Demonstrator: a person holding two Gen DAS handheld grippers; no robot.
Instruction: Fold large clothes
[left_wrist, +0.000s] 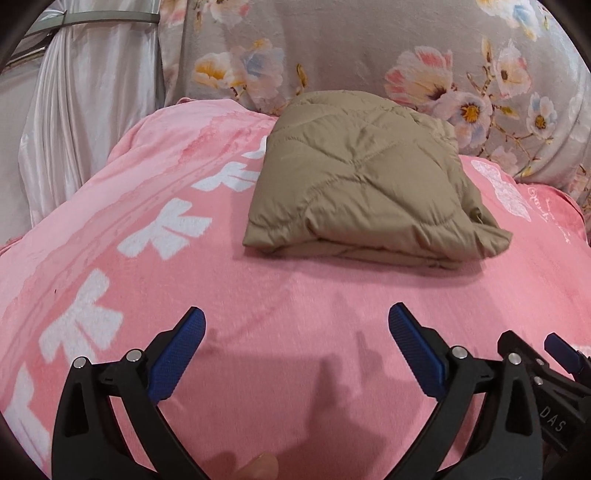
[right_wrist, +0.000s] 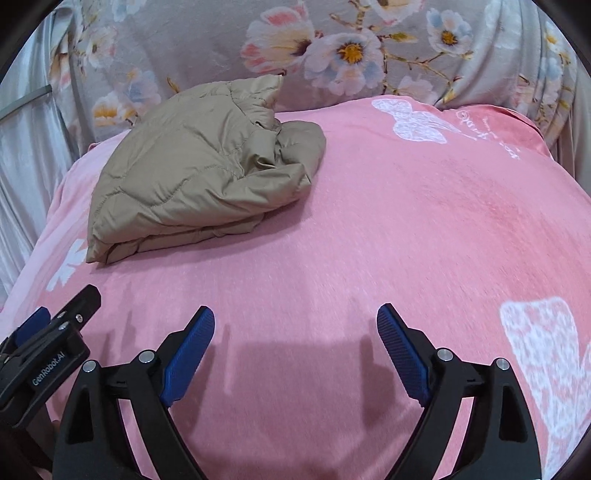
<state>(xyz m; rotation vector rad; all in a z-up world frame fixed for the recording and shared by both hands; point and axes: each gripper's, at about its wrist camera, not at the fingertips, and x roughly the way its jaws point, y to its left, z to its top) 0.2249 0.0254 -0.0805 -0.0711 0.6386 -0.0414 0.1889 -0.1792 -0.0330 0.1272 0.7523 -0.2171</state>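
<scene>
A: Where is the quilted tan jacket located?

B: It lies folded on the pink blanket, ahead of both tools and well apart from them. Its long axis runs away from the tools, toward the floral cushion.

A: Which tool is nearer?

B: The left gripper is judged nearer; the jacket is centred ahead of it and offset leftward from the right gripper.

A: Pose?

B: Both are held low and level, jaws spread, nothing gripped.

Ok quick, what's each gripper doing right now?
Left gripper: open, holding nothing.
Right gripper: open, holding nothing.
</scene>
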